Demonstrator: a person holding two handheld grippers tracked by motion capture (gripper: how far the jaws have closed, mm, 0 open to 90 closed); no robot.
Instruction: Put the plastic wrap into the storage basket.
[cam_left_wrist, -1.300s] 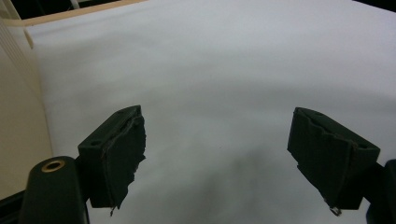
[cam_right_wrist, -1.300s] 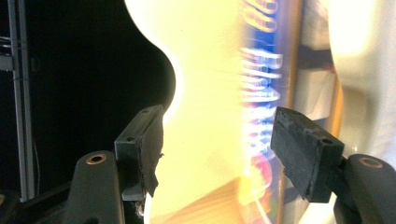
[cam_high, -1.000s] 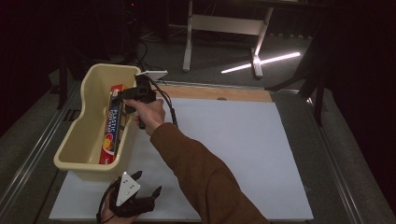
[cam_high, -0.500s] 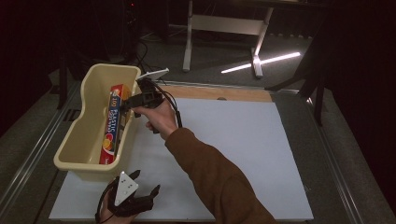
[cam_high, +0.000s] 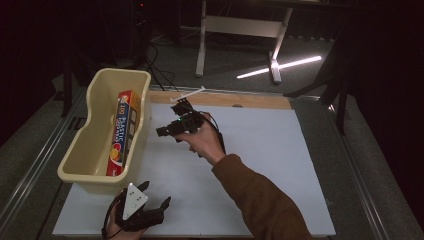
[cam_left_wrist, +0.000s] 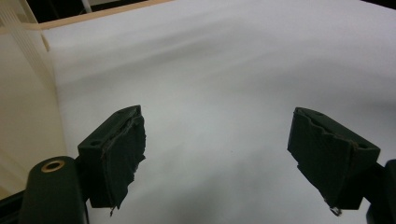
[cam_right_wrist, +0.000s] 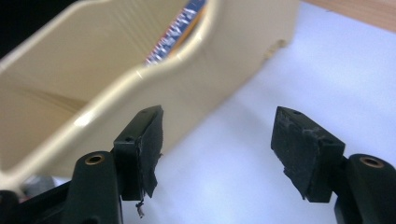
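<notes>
Plastic-wrap box (cam_high: 123, 131) lies in the tub (cam_high: 85, 165); right tongs (cam_high: 165, 131) just opened, empty, left tongs (cam_high: 157, 206) open.

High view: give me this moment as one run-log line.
right tool: open, jaws just opening, nothing between, beside bin | plastic wrap box: inside bin against right wall | left tool: open, over white mat

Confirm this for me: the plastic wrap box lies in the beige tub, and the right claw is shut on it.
Not quite. The plastic wrap box does lie in the beige tub, but the right claw holds nothing: the right gripper view shows its jaws apart over the white table, having just been opening.
</notes>
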